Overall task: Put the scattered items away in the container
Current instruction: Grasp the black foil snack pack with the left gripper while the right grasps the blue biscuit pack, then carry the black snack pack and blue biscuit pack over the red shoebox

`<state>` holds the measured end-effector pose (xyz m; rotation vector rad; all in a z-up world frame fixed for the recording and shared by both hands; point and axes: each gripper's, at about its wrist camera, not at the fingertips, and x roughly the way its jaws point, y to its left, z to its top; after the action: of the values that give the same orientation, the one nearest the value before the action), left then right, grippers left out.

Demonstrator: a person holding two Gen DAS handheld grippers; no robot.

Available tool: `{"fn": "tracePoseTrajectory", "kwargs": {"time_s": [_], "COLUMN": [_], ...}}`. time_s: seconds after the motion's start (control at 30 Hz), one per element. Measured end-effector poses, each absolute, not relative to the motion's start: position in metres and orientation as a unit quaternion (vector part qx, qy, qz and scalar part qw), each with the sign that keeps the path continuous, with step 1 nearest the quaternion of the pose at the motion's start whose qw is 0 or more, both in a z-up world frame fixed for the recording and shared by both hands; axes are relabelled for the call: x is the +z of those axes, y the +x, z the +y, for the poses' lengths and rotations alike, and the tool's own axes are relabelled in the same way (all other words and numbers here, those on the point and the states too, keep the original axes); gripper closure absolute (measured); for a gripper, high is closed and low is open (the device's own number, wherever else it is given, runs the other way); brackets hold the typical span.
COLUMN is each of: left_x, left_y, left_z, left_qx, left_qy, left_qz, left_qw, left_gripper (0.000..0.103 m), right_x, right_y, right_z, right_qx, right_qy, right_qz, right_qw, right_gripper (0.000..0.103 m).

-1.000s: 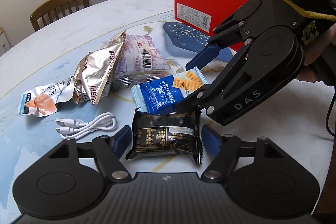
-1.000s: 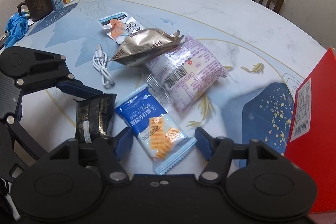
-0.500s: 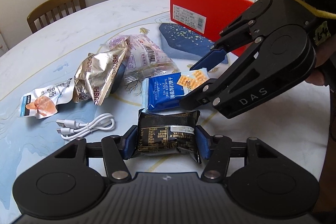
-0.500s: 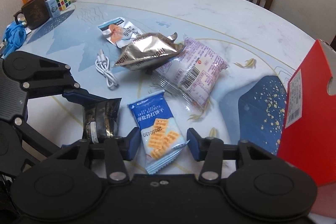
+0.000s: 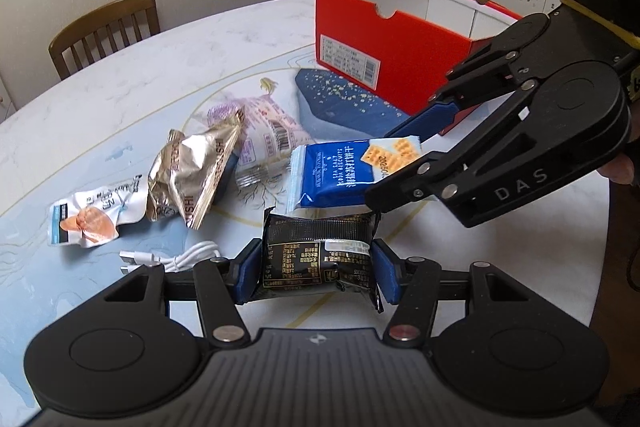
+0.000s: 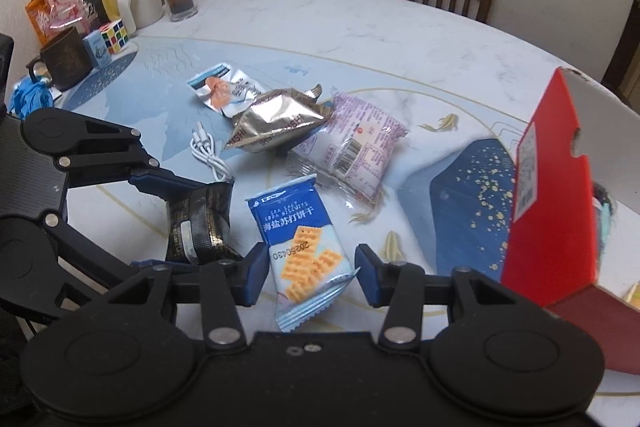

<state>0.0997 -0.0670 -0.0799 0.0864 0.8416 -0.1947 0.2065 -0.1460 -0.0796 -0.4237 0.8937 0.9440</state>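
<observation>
Room: pale walls, white cupboards far beyond the left gripper point(image 5: 316, 269), a wooden chair point(image 5: 108, 27) off to its far left.
Table: round, marbled white and blue; its bare top point(image 6: 400, 39) stretches ahead of both claws.
Container: the red box point(image 5: 392, 55), open-topped, stands ahead and right of the left gripper, and close on the right of the right gripper point(image 6: 310, 275).
Loose items: a purple packet point(image 6: 352, 143), a silver foil bag point(image 6: 280, 125) partly on it, an orange-printed sachet point(image 6: 224, 93) and a white cable point(image 6: 208, 155) lie ahead of both claws, untouched.
Right gripper: closed narrow on the blue cracker packet point(image 6: 302, 247), pads at its lower sides.
Left gripper: closed partway on the black snack bar point(image 5: 318, 261), pads pressing both ends.
Step in hand: I judge this the carry to the box.
Doing it well: lift both clear of the clutter, take one claw over the rim at a time so they do not collide, release low inside.
</observation>
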Motion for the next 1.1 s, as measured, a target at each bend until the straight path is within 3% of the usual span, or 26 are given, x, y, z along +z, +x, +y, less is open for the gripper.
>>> {"fn": "tracePoseTrajectory", "kwargs": {"time_s": [1.1], "left_x": [0.021], "left_y": [0.112], "left_z": [-0.081], "left_qx": [-0.089], "left_qy": [0.068], "left_qz": [0.332], "left_qw": [0.936], "left_gripper": [0.046], "right_x": [0.01], "right_y": [0.231], "right_z": [-0.234], "right_qx": [0.37], "right_qy": [-0.118], "right_qz": [0.367], "right_qw": [0.845], "right_gripper": [0.057]}}
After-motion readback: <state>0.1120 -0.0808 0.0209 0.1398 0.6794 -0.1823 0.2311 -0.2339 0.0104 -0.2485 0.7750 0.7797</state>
